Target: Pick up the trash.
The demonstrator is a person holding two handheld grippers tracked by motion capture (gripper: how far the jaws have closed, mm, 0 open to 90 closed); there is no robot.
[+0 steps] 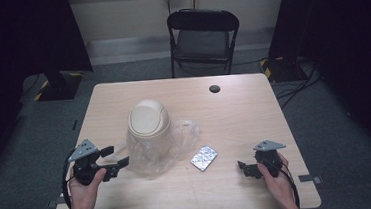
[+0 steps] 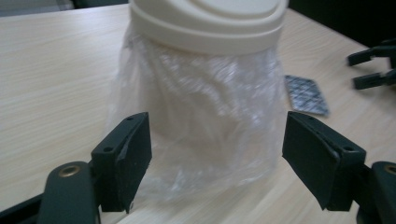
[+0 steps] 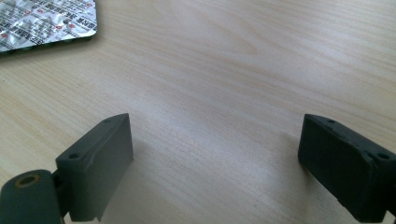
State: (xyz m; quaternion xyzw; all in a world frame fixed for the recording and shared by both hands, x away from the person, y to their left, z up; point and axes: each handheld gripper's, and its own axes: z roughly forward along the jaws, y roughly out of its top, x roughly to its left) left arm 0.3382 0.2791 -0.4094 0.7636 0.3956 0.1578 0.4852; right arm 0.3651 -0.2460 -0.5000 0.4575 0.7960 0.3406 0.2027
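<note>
Left gripper (image 2: 215,154) gaping, bagged bin (image 2: 205,93) just ahead, seemingly untouched, right gripper (image 3: 215,163) gaping over table (image 3: 224,70).

On the table (image 1: 234,110), the lidded bin (image 1: 147,121) wrapped in a plastic bag (image 1: 186,134) stands left of centre. The blister pack (image 1: 204,157) lies to its right, nearer the person. A chair (image 1: 203,35) stands behind the table.

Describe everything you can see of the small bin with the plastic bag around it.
The bin is small and cream-coloured, with a domed swing lid, plastic by the look. It stands upright on the wooden table, left of centre. A clear crinkled plastic bag wraps its body below the lid rim and spreads onto the table. The left gripper faces it with open jaws, not touching.
</note>
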